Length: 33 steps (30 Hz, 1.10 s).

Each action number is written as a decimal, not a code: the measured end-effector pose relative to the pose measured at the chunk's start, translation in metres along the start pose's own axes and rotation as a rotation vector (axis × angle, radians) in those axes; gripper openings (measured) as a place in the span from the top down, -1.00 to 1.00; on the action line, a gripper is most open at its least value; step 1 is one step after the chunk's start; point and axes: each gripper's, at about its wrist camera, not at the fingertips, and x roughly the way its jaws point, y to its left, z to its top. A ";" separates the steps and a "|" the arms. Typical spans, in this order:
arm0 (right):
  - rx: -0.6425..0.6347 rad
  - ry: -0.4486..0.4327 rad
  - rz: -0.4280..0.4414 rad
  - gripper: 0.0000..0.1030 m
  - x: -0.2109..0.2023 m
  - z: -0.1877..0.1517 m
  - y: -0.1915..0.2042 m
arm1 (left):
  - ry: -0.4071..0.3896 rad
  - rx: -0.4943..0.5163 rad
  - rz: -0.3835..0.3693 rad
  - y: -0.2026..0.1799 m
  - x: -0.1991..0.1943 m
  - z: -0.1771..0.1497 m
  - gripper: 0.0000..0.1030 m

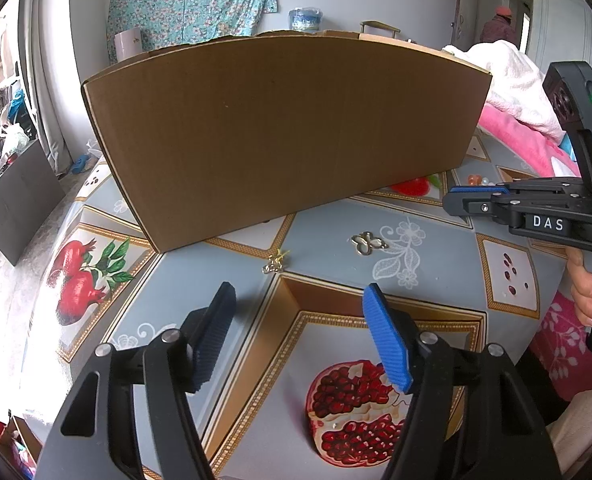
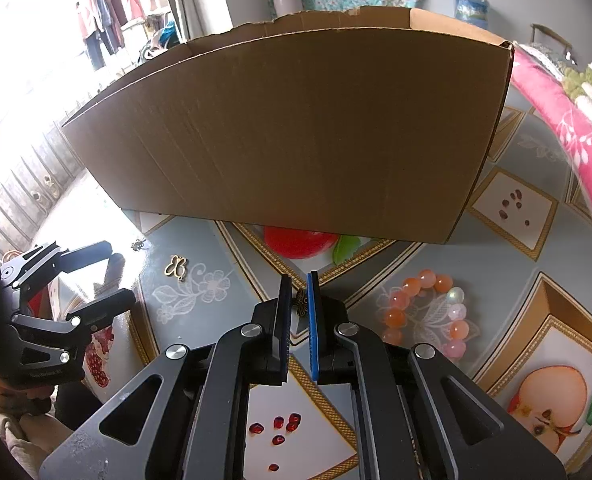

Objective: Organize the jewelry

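Observation:
A large open cardboard box (image 1: 284,136) stands on the patterned table; it also fills the right wrist view (image 2: 296,132). My right gripper (image 2: 298,300) is shut on a small bronze butterfly charm (image 2: 300,303), held just above the table in front of the box. My left gripper (image 1: 296,312) is open and empty, low over the table. Ahead of it lie a gold butterfly-outline charm (image 1: 366,242) and a small gold trinket (image 1: 274,264). The gold charm (image 2: 176,267) also shows in the right wrist view. A bracelet of orange and pink beads (image 2: 428,312) lies right of my right gripper.
The tablecloth (image 1: 328,220) has fruit prints. Pink and white bedding (image 1: 516,96) lies at the right edge of the table. A dark panel (image 1: 16,196) leans at far left. A person stands in the far doorway (image 1: 498,28).

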 end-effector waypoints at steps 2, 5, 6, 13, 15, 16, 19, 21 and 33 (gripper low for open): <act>0.000 0.000 0.003 0.89 0.000 0.000 0.000 | 0.000 0.001 0.000 0.000 0.000 0.000 -0.26; -0.001 -0.001 0.001 0.89 0.001 0.000 0.002 | 0.000 0.001 0.000 0.000 0.000 0.000 -0.28; -0.001 -0.001 0.001 0.89 0.001 0.000 0.002 | 0.000 0.001 -0.001 0.000 0.000 0.000 -0.28; 0.000 -0.001 0.009 0.89 0.002 0.000 0.005 | 0.000 0.001 0.000 0.000 0.000 0.000 -0.29; -0.005 -0.002 0.011 0.89 0.003 0.000 0.008 | 0.000 0.001 0.000 -0.001 0.000 0.000 -0.29; -0.009 -0.001 0.013 0.89 0.004 0.000 0.010 | 0.000 0.001 0.000 -0.001 0.000 0.000 -0.29; -0.015 0.000 0.017 0.89 0.004 0.002 0.015 | 0.000 0.001 0.000 -0.001 0.000 0.000 -0.29; -0.016 0.000 0.019 0.89 0.004 0.003 0.018 | 0.000 0.001 0.000 -0.001 0.000 0.000 -0.29; -0.013 -0.002 0.022 0.89 0.004 0.003 0.027 | 0.000 0.002 0.000 -0.001 0.000 0.000 -0.30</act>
